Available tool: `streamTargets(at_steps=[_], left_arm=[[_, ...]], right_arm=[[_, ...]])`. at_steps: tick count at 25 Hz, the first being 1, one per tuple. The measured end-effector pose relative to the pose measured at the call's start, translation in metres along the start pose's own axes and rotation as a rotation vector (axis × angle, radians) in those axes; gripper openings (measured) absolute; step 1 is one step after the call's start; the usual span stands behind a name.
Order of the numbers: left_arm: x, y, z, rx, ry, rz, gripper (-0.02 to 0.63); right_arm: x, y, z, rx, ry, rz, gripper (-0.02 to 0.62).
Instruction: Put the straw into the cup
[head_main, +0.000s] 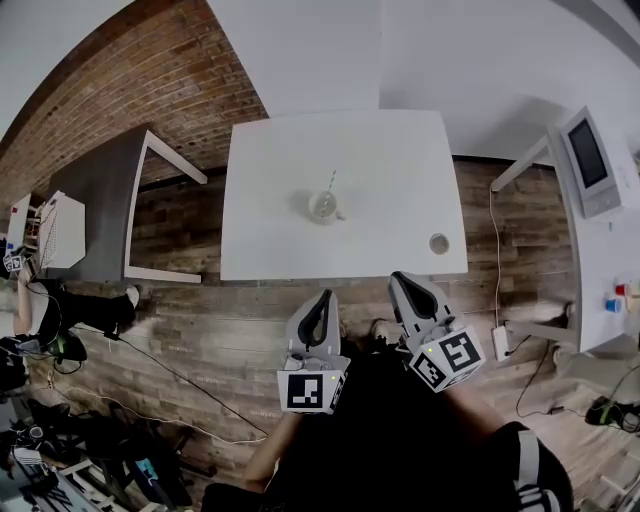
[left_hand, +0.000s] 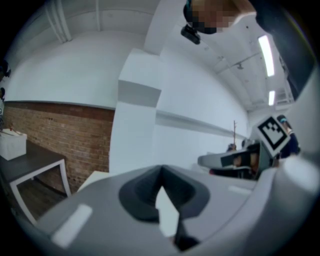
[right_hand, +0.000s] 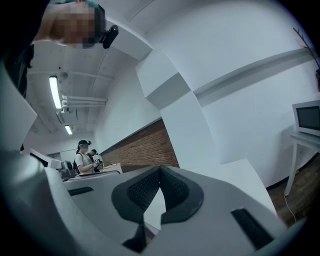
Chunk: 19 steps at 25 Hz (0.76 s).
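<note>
The cup (head_main: 323, 207) stands near the middle of the white table (head_main: 270, 240), and the straw (head_main: 331, 181) rises out of it, tilted a little toward the far side, so it is already in the cup. A small round disc (head_main: 439, 243) lies near the table's near right corner, well apart from the cup. Both grippers are held close to the person's body, over the plank floor (head_main: 200, 330) on the near side of the table, touching neither the cup nor the straw. In the head view the left gripper (head_main: 323, 297) points up toward the table edge, and the right gripper (head_main: 399, 278) sits just beside it, angled leftward, its tips near the table's near edge. The left gripper view shows the left gripper (left_hand: 160, 169) with its dark pads (left_hand: 137, 192) pressed together at the tips and nothing between them; beyond it are a white wall and a brick wall (left_hand: 60, 135), and the right gripper's marker cube (left_hand: 274, 131) shows at the right. The right gripper view shows the right gripper (right_hand: 160, 169) likewise with its tips together and nothing held. A grey table (head_main: 95, 200) stands to the left of the white one with a white box (head_main: 60, 230) at its left end, and a screen (head_main: 590, 160) sits on a white bench at the right.
</note>
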<state>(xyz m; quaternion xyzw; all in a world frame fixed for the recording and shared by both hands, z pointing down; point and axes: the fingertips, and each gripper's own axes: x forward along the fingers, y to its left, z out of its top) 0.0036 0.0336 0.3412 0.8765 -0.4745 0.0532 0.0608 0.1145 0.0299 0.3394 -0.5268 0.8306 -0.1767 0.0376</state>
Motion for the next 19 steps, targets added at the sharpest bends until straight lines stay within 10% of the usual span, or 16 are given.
streamTargets(at_steps=[19], left_arm=[[-0.004, 0.01, 0.003, 0.014, -0.01, 0.012, 0.005]], right_arm=[[0.005, 0.011, -0.004, -0.021, 0.007, 0.001, 0.006]])
